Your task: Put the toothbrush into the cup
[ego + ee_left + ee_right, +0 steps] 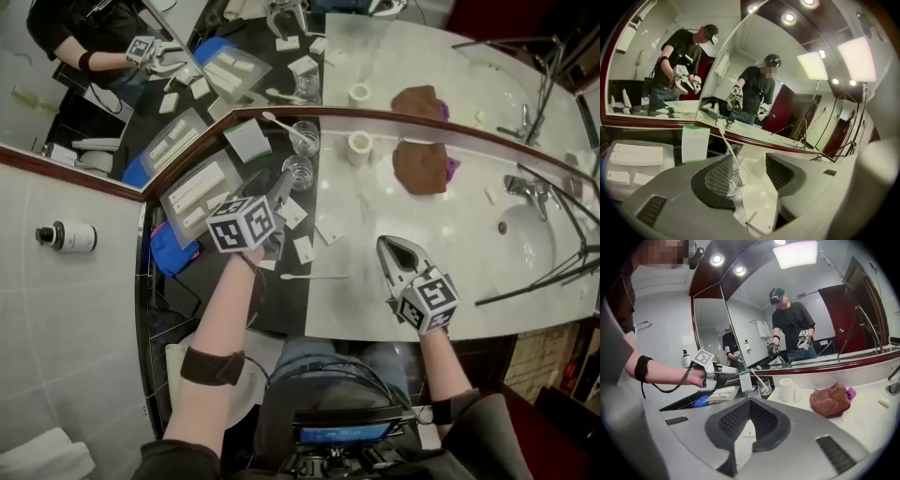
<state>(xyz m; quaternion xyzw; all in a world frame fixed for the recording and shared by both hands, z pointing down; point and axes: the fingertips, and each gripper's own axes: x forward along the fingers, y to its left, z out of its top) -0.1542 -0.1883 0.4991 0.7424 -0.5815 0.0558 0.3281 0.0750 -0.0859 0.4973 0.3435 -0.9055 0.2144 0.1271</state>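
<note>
A white toothbrush (277,122) stands slanted in a clear glass cup (304,138) at the foot of the mirror; the left gripper view shows the same toothbrush (723,136) in that cup (736,157). A second, empty glass (298,172) stands just in front of it. My left gripper (272,186) is open just short of the empty glass (733,180), with nothing between its jaws. My right gripper (384,242) is shut and empty over the white counter, well right of the cups (764,386).
A thin white stick-like item (314,277) lies near the counter's front edge. Small white packets (330,230) and trays of sachets (197,192) surround the left gripper. A white roll (357,147) and a brown cloth (419,164) lie right of the cups. The sink (525,234) is at far right.
</note>
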